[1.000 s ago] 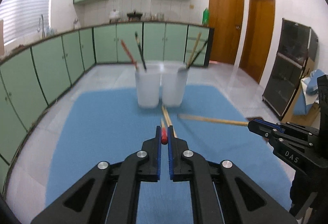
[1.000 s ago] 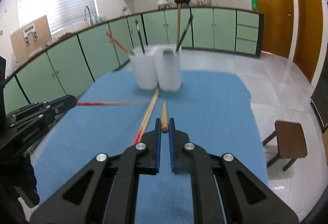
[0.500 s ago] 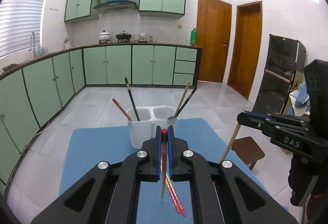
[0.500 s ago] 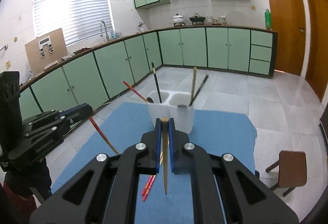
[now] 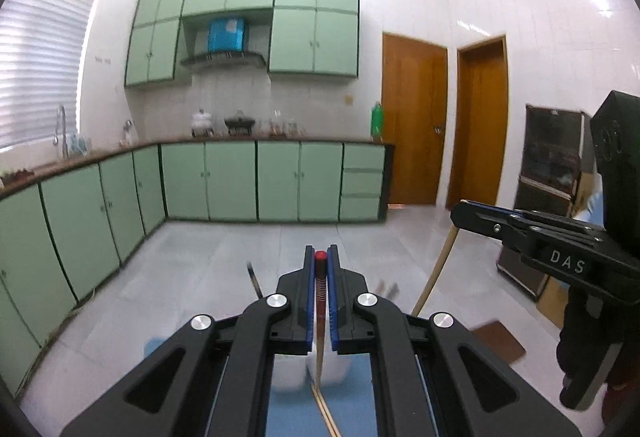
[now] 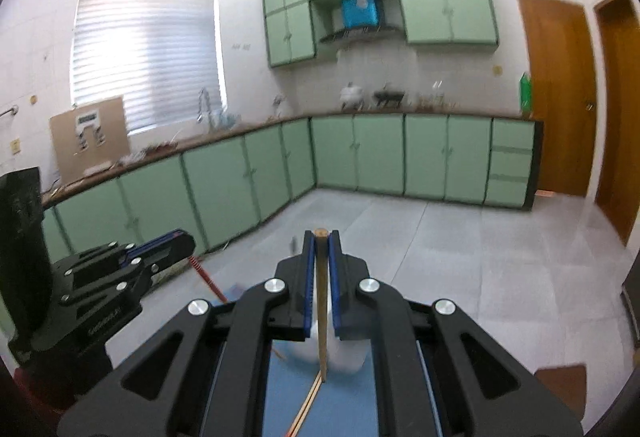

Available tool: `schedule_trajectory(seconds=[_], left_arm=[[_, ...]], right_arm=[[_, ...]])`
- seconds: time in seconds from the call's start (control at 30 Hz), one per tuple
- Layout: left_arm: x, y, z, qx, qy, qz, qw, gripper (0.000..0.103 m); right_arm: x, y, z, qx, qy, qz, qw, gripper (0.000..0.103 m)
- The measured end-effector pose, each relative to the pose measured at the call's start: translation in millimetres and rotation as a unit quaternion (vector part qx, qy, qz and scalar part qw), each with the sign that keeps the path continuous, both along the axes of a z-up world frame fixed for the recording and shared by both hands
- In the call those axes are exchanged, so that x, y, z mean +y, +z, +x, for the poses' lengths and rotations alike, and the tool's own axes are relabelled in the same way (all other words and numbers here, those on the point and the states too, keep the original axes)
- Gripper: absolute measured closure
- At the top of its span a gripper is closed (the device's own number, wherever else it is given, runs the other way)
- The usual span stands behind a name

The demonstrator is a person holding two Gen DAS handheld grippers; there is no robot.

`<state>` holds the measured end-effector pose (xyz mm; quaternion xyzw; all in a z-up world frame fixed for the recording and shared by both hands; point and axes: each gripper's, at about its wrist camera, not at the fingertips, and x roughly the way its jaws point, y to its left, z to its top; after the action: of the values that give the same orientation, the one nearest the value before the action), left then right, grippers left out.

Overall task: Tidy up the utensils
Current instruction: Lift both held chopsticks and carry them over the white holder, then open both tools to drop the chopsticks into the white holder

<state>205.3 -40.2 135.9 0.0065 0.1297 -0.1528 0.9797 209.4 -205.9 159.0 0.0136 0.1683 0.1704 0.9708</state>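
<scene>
Here each gripper has a chopstick pinched near its top end, the shaft hanging down below the jaws. The left gripper (image 5: 320, 269) is clamped on the red-tipped chopstick (image 5: 319, 317), and the right gripper (image 6: 320, 249) is clamped on the plain wooden chopstick (image 6: 321, 317). Both are held high above the blue mat (image 5: 352, 409), so the white two-compartment holder (image 5: 288, 373) shows only as a pale blur under the fingers, with more chopsticks (image 5: 326, 413) lying loose on the mat in front of it. The step in hand looks like the carry from pick-up to the holder. Next, each tip probably has to be brought over the opening of the compartment that takes its kind, the shaft kept close to upright, then lowered inside before the jaws let go. Which compartment suits which chopstick cannot be told from these blurred views.
</scene>
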Motion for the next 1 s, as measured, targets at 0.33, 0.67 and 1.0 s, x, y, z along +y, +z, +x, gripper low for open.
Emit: schedule_trajectory(seconds=[0.33, 0.67, 1.0], left_arm=[[-16.6, -16.9, 82.8, -0.017, 0.018, 0.005, 0.9997, 0.097], [-14.4, -85.3, 120.6, 0.069, 0.015, 0.004, 0.9975, 0.089], [7.3, -73.6, 83.2, 0.054, 0.028, -0.003, 0.9982, 0.044]], right_arm=[[-1.7, -17.5, 92.9, -0.007, -0.038, -0.004, 0.999, 0.097], [13.7, -74.2, 113.2, 0.039, -0.033, -0.05, 0.997, 0.095], [-9.8, -72.4, 79.9, 0.022, -0.073, -0.03, 0.997, 0.046]])
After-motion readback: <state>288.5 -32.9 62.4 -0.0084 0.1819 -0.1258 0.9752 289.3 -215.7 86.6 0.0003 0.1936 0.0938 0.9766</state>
